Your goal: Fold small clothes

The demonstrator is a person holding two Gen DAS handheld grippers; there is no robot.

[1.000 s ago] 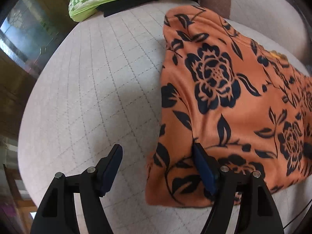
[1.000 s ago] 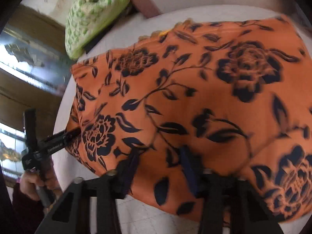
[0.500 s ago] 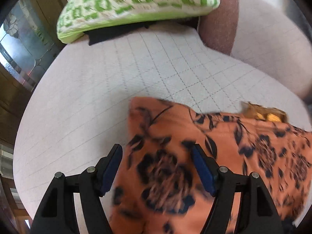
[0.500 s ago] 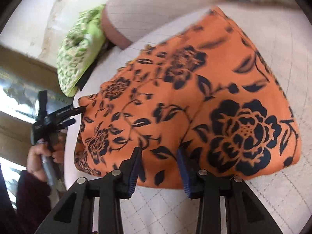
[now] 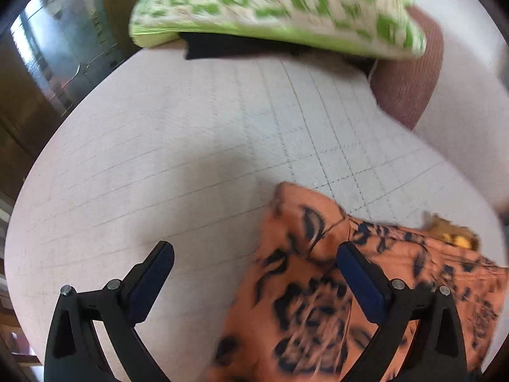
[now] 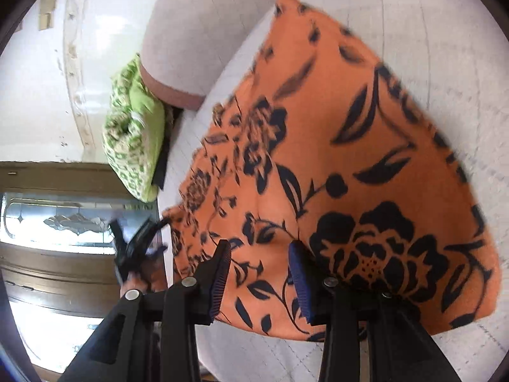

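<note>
The left gripper [image 5: 254, 273] stands spread wide; its jaws have just been opening, and they grip nothing. Its left finger hangs over bare cushion, while its right finger sits over the near corner of the orange cloth [image 5: 318, 289]. The cloth reaches ahead and to the right of this gripper, its corner folded into a soft point; whether the right pad touches the fabric cannot be told through the blur.

The right gripper [image 6: 259, 278] holds its jaws partly apart over the near edge of the same cloth [image 6: 334, 159]. Orange fabric shows in the gap between the blue ribbed pads [image 6: 299, 281], but whether they pinch it cannot be told. From here the cloth spreads ahead and to both sides as a broad flat shape, thin and smooth, printed with dark navy roses and leaves. To the left of this gripper, past the cloth's far edge, the left gripper [image 6: 140, 242] shows as a black blurred frame held by a hand [image 6: 140, 281].

Under the cloth lies a pale cushion [image 5: 178, 146], quilted in a grid of thin stitched lines. Beyond it rests a green-and-white patterned pillow [image 5: 273, 3], plump with a lime edge, beside a rounded armrest [image 5: 410, 76] with a ribbed brown end.
</note>
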